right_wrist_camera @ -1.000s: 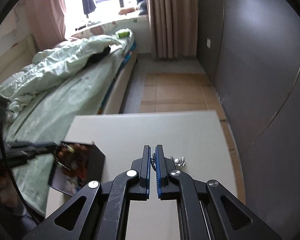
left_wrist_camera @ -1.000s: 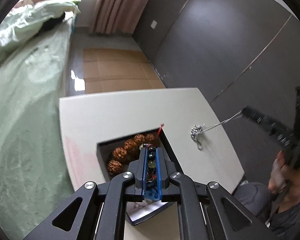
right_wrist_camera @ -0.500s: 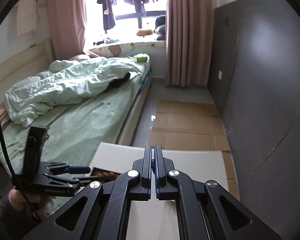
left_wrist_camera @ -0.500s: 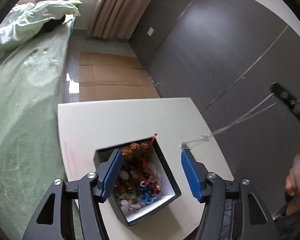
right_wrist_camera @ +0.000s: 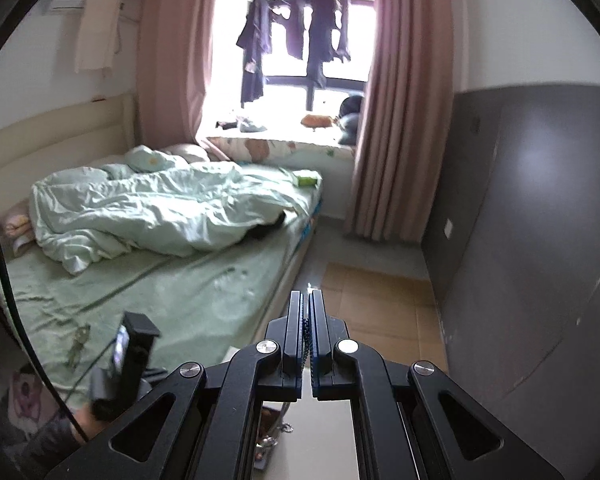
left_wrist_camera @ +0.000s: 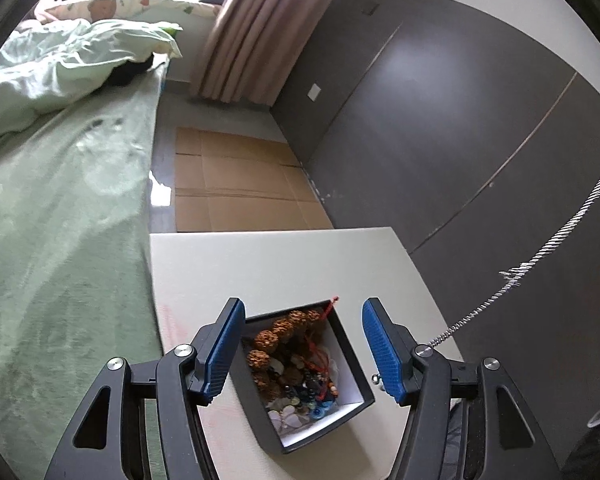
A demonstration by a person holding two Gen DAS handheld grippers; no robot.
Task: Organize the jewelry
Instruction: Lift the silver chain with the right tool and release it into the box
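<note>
Beside the green bed (left_wrist_camera: pixel 60 240), a white table (left_wrist_camera: pixel 260 260) with a jewelry box (left_wrist_camera: pixel 300 368).

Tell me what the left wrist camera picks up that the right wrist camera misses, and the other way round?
Only the left wrist view shows the black box heaped with beads and the left gripper, jaws open above it, plus the silver chain strung across the air. Only the right wrist view shows the window with hung clothes and the right gripper, shut on that chain. Both show the green bed, pink curtains and cardboard on the floor.
</note>
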